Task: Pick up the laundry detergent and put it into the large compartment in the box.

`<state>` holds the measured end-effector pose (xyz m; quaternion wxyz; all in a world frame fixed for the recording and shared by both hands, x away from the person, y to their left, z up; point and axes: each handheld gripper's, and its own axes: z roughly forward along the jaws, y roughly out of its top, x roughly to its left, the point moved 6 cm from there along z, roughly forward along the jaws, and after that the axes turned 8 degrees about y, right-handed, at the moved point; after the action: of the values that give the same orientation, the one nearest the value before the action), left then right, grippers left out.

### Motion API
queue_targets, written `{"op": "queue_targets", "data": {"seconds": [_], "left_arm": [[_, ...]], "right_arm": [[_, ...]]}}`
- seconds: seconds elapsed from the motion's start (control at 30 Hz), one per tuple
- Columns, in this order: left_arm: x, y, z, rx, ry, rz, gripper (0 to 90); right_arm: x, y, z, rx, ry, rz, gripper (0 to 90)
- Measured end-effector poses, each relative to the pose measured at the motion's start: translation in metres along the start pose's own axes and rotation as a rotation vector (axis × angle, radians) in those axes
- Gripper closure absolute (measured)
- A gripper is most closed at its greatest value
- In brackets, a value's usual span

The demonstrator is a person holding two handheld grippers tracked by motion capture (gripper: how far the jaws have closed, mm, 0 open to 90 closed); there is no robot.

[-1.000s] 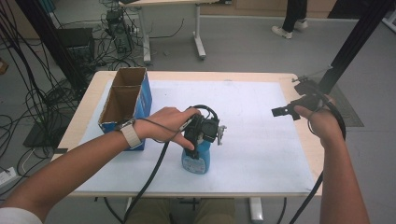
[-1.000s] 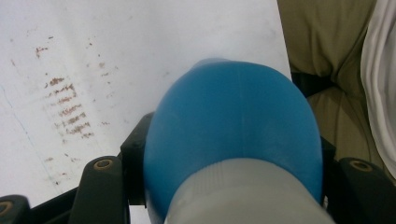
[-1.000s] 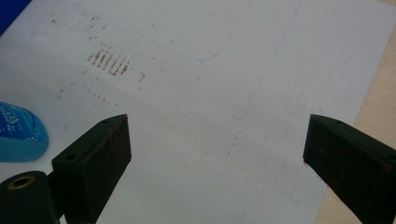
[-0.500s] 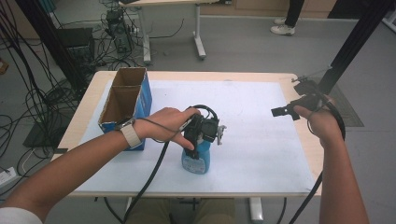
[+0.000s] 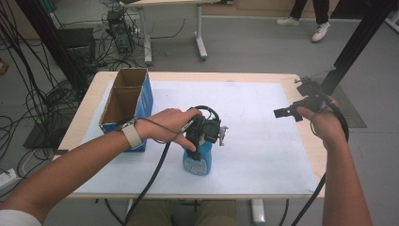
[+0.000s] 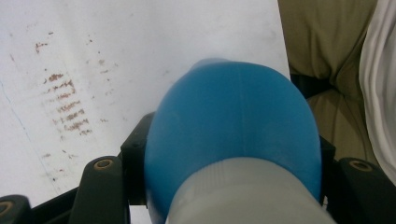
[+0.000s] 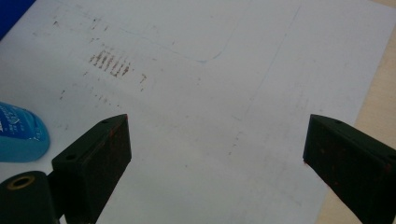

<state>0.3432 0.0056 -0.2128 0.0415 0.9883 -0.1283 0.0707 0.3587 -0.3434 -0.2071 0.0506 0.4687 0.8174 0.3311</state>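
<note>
A smooth, rounded blue plastic bottle [image 5: 197, 160] with a pale grey neck is gripped by the left gripper [image 5: 203, 137], its jaws pressed against both sides of the bottle. The bottle is seen standing upright near the front edge of the white sheet [image 5: 254, 141] that covers the wooden table [image 5: 84, 113]. The sheet's matte surface is marked with brownish smudges. The right gripper [image 5: 287, 112] is held at the table's right edge, its jaws spread wide with nothing between them. An open-topped cardboard box [image 5: 127, 101] with blue sides is seen at the left; what it holds cannot be told.
</note>
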Motion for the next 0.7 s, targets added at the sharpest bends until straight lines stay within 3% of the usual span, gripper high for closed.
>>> {"op": "queue_targets", "data": {"seconds": [0.4, 0.7], "left_arm": [[0.001, -0.004, -0.022, -0.011, 0.008, -0.074, 38.7], [0.001, -0.008, -0.047, -0.023, 0.012, -0.16, 38.6]], "right_arm": [[0.002, -0.003, -0.006, -0.012, -0.004, -0.003, 7.6], [0.004, -0.004, -0.009, -0.015, -0.006, -0.007, 7.6]]}}
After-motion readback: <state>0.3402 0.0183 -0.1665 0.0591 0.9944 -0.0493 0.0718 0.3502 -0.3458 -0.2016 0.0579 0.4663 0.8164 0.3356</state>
